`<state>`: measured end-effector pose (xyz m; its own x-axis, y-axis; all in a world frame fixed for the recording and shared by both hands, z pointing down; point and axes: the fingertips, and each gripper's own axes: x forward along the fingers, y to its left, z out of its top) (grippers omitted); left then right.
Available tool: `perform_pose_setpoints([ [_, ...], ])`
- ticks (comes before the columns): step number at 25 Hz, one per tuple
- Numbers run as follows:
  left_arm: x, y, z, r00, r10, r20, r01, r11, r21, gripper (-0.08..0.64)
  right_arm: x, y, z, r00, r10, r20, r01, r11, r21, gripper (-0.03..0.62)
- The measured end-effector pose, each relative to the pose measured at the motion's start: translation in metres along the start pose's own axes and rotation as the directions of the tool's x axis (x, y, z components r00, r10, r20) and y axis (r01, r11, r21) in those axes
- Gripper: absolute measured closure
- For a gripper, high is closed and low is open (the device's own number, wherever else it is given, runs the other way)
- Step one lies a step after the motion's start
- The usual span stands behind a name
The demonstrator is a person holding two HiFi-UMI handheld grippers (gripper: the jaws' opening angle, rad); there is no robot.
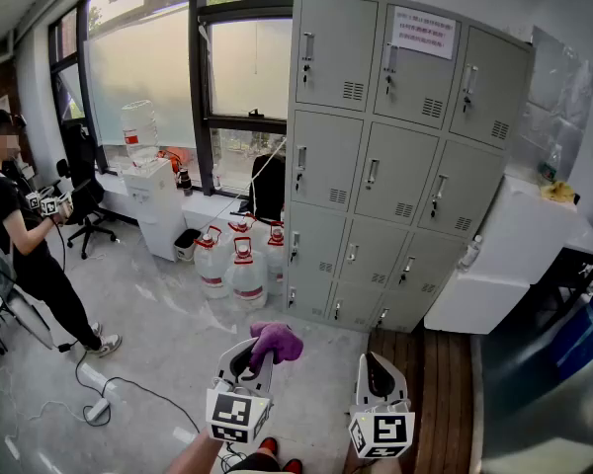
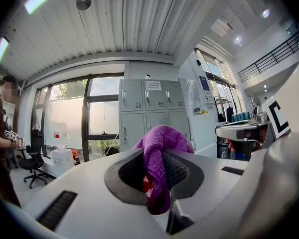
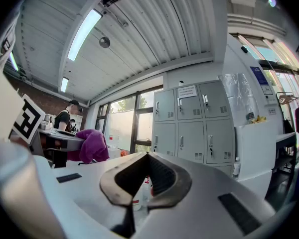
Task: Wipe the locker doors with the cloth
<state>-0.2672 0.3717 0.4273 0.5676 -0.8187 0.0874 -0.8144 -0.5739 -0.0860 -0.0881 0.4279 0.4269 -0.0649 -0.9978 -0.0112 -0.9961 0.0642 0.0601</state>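
A grey bank of lockers (image 1: 395, 166) stands ahead against the wall, several doors high and three wide, all closed. It shows small and distant in the left gripper view (image 2: 152, 113) and in the right gripper view (image 3: 194, 123). My left gripper (image 1: 254, 358) is low in the head view, shut on a purple cloth (image 1: 280, 341) bunched above its jaws (image 2: 162, 138). My right gripper (image 1: 379, 363) hangs beside it to the right, shut and holding nothing (image 3: 147, 171). The cloth (image 3: 91, 144) appears at the left of the right gripper view. Both grippers are well short of the lockers.
Several large water bottles (image 1: 239, 265) stand on the floor left of the lockers, beside a water dispenser (image 1: 148, 181). A person (image 1: 20, 235) stands at far left with grippers. A white cabinet (image 1: 504, 255) adjoins the lockers on the right. A cable (image 1: 109, 393) lies on the floor.
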Motion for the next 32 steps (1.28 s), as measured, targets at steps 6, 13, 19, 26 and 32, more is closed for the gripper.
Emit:
perform_pose_setpoints([
  [6, 0.002, -0.003, -0.003, 1.0, -0.006, -0.003, 0.006, 1.0, 0.0, 0.491, -0.001, 0.001, -0.003, 1.0, 0.003, 0.005, -0.003, 1.0, -0.001, 0.577],
  [13, 0.015, -0.002, -0.003, 1.0, -0.014, -0.001, 0.014, 1.0, 0.0, 0.491, 0.005, -0.008, -0.006, 1.0, -0.009, -0.002, 0.009, 1.0, 0.003, 0.577],
  [19, 0.044, 0.003, -0.004, 1.0, -0.008, 0.008, 0.008, 1.0, -0.003, 0.491, 0.027, -0.022, -0.011, 1.0, -0.008, -0.001, 0.008, 1.0, -0.005, 0.577],
  [26, 0.107, 0.024, -0.005, 1.0, -0.007, 0.013, 0.007, 1.0, -0.005, 0.491, 0.09, -0.045, -0.018, 1.0, -0.012, 0.003, 0.012, 1.0, -0.006, 0.577],
  [32, 0.189, 0.051, 0.011, 1.0, -0.025, 0.018, 0.025, 1.0, 0.002, 0.491, 0.166, -0.071, -0.017, 1.0, -0.026, -0.005, 0.026, 1.0, 0.003, 0.577],
])
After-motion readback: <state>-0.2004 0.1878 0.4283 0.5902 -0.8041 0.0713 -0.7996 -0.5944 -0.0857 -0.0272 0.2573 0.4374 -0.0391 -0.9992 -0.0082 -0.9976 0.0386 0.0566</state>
